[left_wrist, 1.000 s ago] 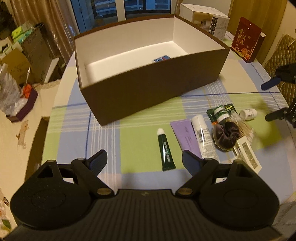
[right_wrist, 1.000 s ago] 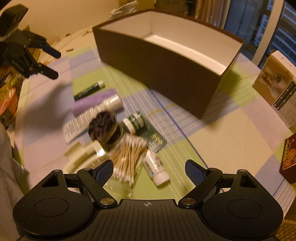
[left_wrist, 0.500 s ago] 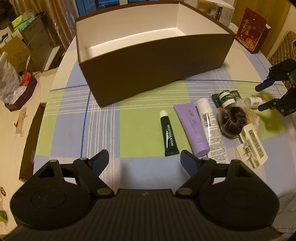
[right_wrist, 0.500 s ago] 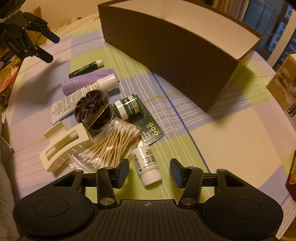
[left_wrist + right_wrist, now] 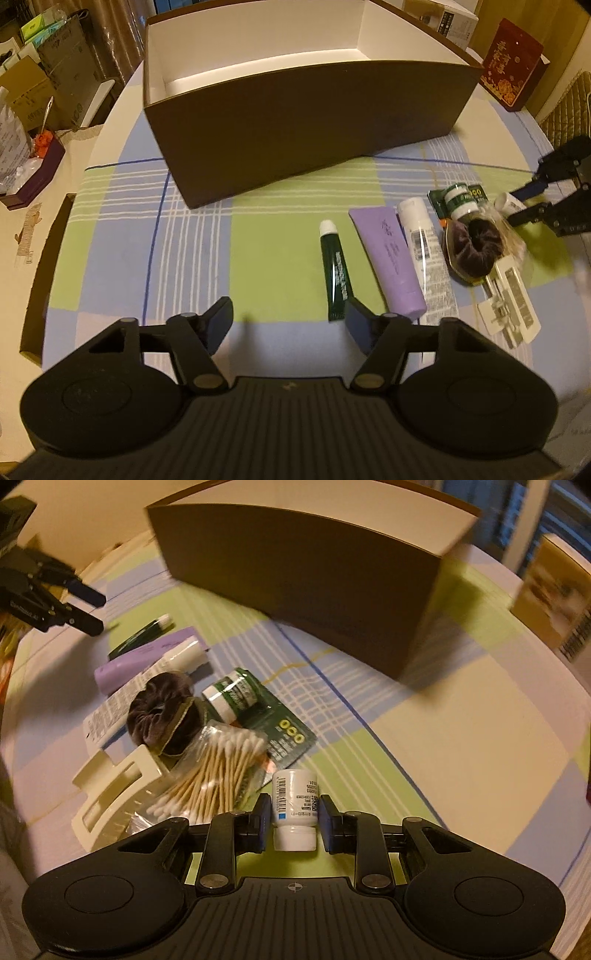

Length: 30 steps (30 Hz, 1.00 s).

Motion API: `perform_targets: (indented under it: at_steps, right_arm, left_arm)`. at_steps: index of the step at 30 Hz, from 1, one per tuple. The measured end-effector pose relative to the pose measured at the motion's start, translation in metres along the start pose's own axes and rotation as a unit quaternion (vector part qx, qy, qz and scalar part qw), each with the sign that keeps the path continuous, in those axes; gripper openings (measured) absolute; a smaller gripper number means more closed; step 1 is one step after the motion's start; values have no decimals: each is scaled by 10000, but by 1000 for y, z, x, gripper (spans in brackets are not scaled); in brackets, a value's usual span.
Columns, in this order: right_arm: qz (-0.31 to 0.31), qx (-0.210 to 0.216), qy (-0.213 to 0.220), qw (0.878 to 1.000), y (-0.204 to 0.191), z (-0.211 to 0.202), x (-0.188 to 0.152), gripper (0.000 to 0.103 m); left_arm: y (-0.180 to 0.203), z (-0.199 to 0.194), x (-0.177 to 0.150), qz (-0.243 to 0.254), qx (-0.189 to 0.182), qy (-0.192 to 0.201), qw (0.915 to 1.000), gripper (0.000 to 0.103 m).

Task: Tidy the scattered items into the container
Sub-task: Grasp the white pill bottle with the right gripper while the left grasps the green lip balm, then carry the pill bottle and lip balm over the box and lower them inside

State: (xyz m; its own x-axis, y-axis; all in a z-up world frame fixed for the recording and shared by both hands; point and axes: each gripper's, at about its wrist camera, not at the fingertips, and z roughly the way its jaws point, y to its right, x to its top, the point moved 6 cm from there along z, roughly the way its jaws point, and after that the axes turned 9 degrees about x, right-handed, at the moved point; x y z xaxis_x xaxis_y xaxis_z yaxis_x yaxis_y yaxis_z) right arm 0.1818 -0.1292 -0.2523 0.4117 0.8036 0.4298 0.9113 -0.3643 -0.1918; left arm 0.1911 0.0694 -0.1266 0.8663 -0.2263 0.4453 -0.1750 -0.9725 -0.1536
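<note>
- Brown box (image 5: 303, 129): the container stands open on the checked bench (image 5: 273, 258); the part of its interior that shows is bare, the rest hidden by its near wall.
- Small white bottle (image 5: 295, 808): lies in front of the box, clenched between the fingers of the right gripper (image 5: 295, 821); it appears not yet lifted off the bench.
- Left gripper (image 5: 288, 321): its fingers are closing with nothing between them; the right finger sits at the crimped end of the dark green tube (image 5: 335, 273).
- Remaining items in front of the box: purple tube (image 5: 388, 258), white tube (image 5: 421, 240), green-label jar (image 5: 231, 698), dark scrunchie (image 5: 162, 716), cotton swabs (image 5: 218, 775), cream hair clip (image 5: 110, 797).
- Progress, by estimate: early stage; one item gripped, all visible items outside the box.
</note>
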Motion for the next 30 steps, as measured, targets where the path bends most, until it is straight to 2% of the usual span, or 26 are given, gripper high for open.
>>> perform_targets:
  at_steps: [7, 11, 15, 20, 22, 24, 30]
  right_arm:
    - [554, -75, 236, 9982, 4, -5, -12, 30]
    - [728, -111, 370, 9966, 3, -10, -16, 30]
    - [811, -183, 468, 9954, 1, -10, -17, 30]
    - [1038, -294, 556, 9926, 0, -10, -17, 30]
    - [1139, -357, 549, 9913, 0, -9, -15, 30]
    - [1192, -446, 514, 9905, -1, -8, -14, 30]
    - [1307, -484, 442, 9893, -6, -10, -10, 30]
  left_arm:
    - [12, 22, 18, -45, -247, 22, 9997, 42]
    - [21, 36, 22, 83, -350, -22, 9994, 39]
    - [27, 48, 25, 250, -433, -5, 9987, 31]
    - [32, 51, 28, 691, -406, 208, 9966, 25]
    - [35, 49, 24, 960, -410, 229, 9943, 14]
    - [34, 46, 19, 1037, -472, 166, 9933, 13]
    - [23, 36, 8, 792, -561, 33, 9953, 13]
